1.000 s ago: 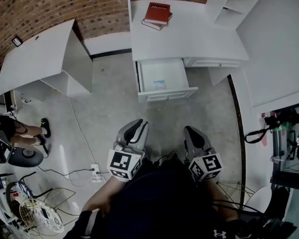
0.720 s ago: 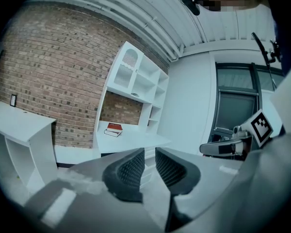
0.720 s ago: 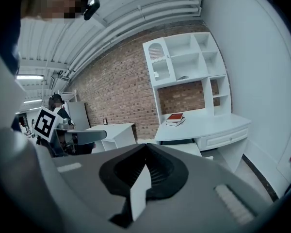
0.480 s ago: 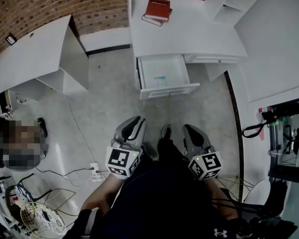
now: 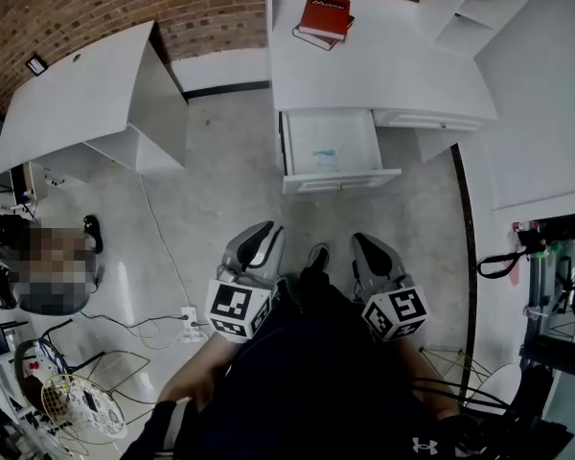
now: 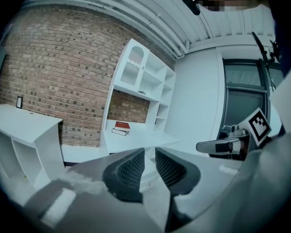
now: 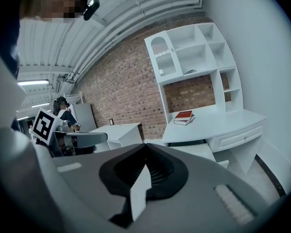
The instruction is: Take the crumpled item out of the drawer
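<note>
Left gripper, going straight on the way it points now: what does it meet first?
Probably the front of the open drawer, seen between the open jaws of the left gripper; only floor lies before it, though depth is unclear.

Right claw, tips seemingly together

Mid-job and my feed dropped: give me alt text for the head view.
An open white drawer pulled out of a white desk holds a small pale crumpled item, well ahead of the left tongs and right tongs, which are near the person's body above a concrete floor. Red books lie on the desk.
</note>
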Demonstrator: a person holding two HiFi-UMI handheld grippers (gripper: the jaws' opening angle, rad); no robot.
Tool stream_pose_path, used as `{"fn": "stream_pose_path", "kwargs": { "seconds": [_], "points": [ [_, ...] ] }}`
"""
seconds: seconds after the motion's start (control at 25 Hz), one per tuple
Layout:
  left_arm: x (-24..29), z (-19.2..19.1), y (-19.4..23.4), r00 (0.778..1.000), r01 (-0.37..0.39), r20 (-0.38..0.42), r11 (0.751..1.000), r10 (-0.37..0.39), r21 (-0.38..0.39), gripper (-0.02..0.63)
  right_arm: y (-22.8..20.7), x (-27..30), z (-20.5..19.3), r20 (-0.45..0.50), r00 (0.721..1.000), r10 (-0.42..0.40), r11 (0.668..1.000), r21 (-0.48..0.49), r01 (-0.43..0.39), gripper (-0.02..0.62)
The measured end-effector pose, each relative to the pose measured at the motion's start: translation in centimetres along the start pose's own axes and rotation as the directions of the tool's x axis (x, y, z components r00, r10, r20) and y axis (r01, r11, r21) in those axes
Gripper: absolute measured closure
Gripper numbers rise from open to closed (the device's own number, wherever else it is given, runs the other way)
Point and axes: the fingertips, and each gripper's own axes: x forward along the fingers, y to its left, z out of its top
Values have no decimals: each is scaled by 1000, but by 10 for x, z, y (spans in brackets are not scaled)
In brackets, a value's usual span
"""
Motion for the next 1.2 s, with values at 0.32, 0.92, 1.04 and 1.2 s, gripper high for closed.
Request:
{"fn": "stream_pose_path", "kwargs": {
  "seconds": [0.32,0.92,1.04,1.2],
  "points": [
    [54,9,-3,999,-22,-41,999,24,34,528,-52,28,9,4,1000,24,998,60,-24,592],
    [156,45,-13,995,-55,-75,994,62,91,528,-142,65,41,17,997,81,991,105,-82,592],
    [164,44,-6,993,-62,-91,994,70,89,528,-149,74,43,11,997,76,990,121,-77,592],
    [179,42,11,991,-64,-114,994,74,88,528,-156,93,46,-1,997,76,989,126,-75,592]
  ]
}}
